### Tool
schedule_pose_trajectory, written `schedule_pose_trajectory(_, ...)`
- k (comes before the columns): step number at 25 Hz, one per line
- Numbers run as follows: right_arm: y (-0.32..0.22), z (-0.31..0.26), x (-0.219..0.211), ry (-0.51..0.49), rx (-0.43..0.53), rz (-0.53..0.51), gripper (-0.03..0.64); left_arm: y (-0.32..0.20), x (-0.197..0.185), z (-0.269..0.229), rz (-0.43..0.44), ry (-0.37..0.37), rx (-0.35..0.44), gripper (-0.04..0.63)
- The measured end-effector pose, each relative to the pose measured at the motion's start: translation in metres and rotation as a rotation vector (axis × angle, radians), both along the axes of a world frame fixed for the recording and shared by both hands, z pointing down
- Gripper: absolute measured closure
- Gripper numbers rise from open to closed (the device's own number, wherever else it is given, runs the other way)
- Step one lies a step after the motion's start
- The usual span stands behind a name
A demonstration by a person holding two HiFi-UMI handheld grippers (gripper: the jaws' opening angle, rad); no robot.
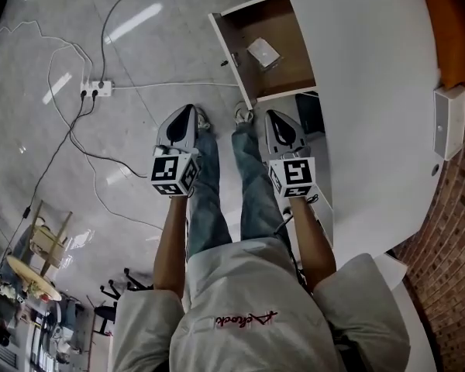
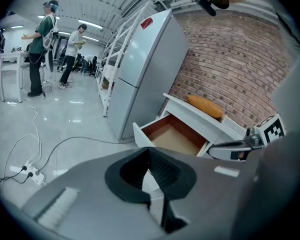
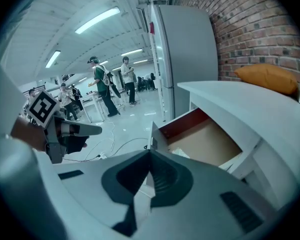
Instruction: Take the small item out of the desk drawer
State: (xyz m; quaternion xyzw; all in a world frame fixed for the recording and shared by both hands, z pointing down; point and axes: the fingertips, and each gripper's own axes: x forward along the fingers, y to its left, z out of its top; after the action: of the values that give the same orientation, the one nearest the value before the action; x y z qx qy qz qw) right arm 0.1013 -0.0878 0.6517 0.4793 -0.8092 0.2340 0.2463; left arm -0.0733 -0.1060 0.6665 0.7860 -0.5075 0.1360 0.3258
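Observation:
The desk drawer (image 1: 267,49) stands pulled open from the white desk (image 1: 372,91), its brown inside showing. A small pale flat item (image 1: 263,53) lies on the drawer floor, and its edge peeks out in the right gripper view (image 3: 182,154). My left gripper (image 1: 187,111) hangs over the floor, short of the drawer's front, jaws shut and empty. My right gripper (image 1: 273,115) is beside it near the desk's edge, also shut with nothing in it. The drawer lies ahead of both grippers (image 2: 149,150) (image 3: 150,152) in their own views (image 2: 172,134) (image 3: 205,139).
A power strip (image 1: 95,89) with long cables lies on the grey floor to the left. A white box (image 1: 448,122) sits on the desk by the brick wall. An orange cushion (image 2: 205,106) rests on the desk, a fridge (image 2: 145,69) stands beyond. People (image 2: 40,49) stand far off.

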Motion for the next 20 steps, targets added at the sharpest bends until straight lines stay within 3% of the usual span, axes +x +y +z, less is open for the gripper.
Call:
schedule_pose_trajectory(10, 0.005, 0.035, 0.006, 0.013, -0.028, -0.021, 0.606, -0.003, 0.008, 0.032, -0.009, 0.007, 0.0, 0.586)
schedule_pose_trajectory(20, -0.028, 0.056, 0.005, 0.028, 0.02, -0.007, 0.605, -0.007, 0.009, 0.07, 0.014, 0.01, -0.011, 0.586)
